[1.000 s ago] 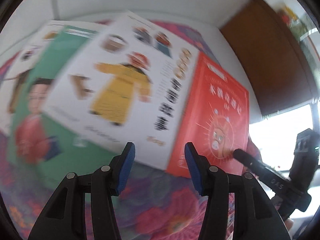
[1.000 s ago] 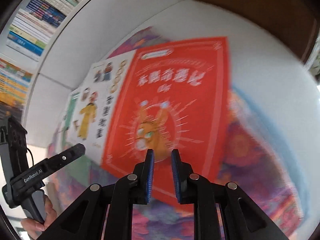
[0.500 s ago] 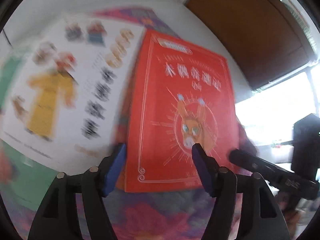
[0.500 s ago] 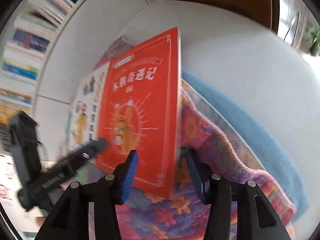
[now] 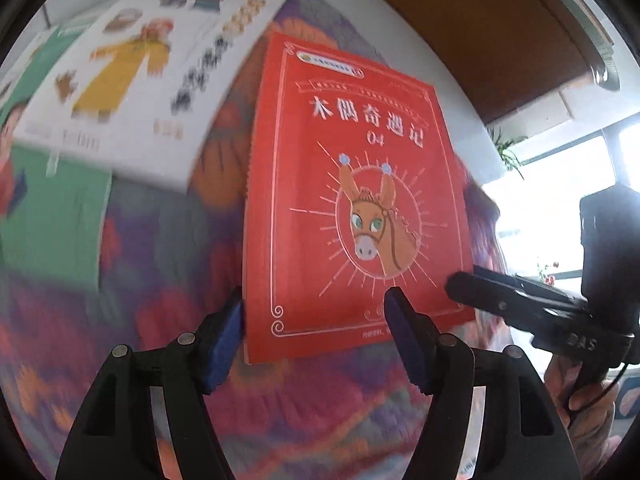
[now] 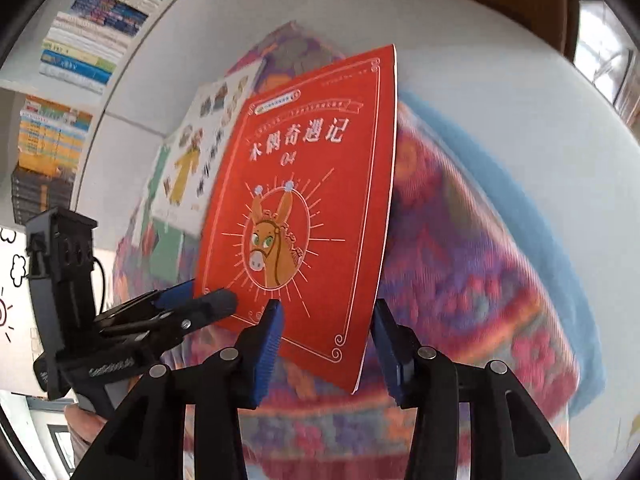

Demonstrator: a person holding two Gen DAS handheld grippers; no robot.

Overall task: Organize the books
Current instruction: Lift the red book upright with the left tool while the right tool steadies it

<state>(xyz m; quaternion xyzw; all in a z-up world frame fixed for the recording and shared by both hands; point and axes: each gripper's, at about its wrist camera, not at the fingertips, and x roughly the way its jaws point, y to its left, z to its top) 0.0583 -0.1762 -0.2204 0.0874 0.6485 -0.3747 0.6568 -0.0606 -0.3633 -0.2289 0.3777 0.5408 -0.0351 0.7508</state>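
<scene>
A red book (image 5: 352, 200) with a donkey on its cover lies tilted over the flowered cloth (image 5: 168, 248). My left gripper (image 5: 316, 336) stands open astride its lower left corner: one pad is beside the left edge, the other in front of the cover. In the right wrist view the red book (image 6: 312, 200) has its right edge between the jaws of my right gripper (image 6: 326, 340). Those jaws are closing and stand well apart, not pressing on the book. The left gripper (image 6: 204, 296) shows there at the book's left edge, the right gripper (image 5: 460, 284) in the left wrist view at the right edge.
A white book (image 5: 132, 68) with a yellow-robed figure overlaps a green book (image 5: 56, 208) to the left of the red one. Shelves packed with books (image 6: 72, 52) stand behind a white wall. A brown wooden panel (image 5: 492, 32) and a bright window (image 5: 552, 208) lie to the right.
The left gripper moved right from the white book to the red book's left corner. The right gripper, nearly shut over the cover, opened and shifted to the right edge. The red book parted from the white one.
</scene>
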